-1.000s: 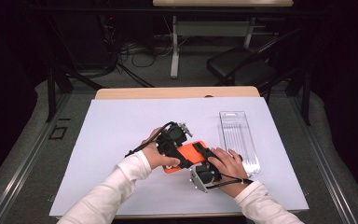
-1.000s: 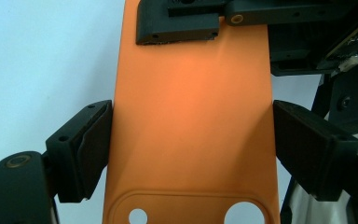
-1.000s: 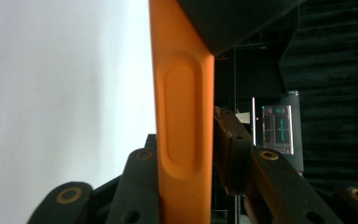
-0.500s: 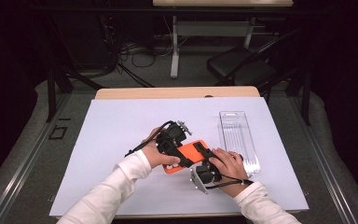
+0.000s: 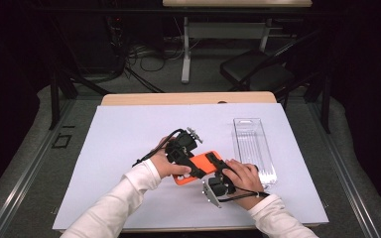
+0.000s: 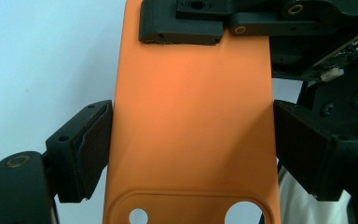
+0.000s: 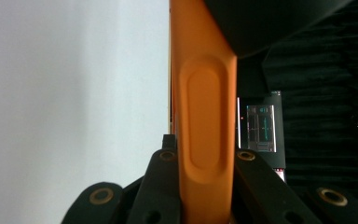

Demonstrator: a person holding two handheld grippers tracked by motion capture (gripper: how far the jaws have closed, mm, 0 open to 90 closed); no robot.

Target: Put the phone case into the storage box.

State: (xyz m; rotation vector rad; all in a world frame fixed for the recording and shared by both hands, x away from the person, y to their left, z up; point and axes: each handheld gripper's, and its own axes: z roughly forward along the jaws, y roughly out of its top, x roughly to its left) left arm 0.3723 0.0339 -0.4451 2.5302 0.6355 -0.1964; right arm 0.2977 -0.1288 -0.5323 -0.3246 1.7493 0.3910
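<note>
Both grippers hold an orange phone case point(image 5: 198, 169) just above the white sheet. My left gripper point(image 5: 193, 163) comes from the upper left and spans the case's width. In the left gripper view its pads point(image 6: 95, 144) press on both long edges of the case point(image 6: 191, 116), camera cut-outs near the bottom. My right gripper point(image 5: 217, 167) reaches in from the lower right. Its jaws have just been closing and now pinch the case's thin end point(image 7: 205, 121), so the right gripper point(image 7: 205, 165) is shut on it. One of its jaws also lies across the case's far end point(image 6: 182, 23).
A clear plastic tray point(image 5: 254, 148) lies to the right of the hands on the white sheet point(image 5: 129, 134). The wooden table edge point(image 5: 188, 98) runs along the back. A dark chair point(image 5: 258, 74) and cables sit on the floor beyond.
Both hands and the case keep their place; the case looks slightly more level between the grippers.
</note>
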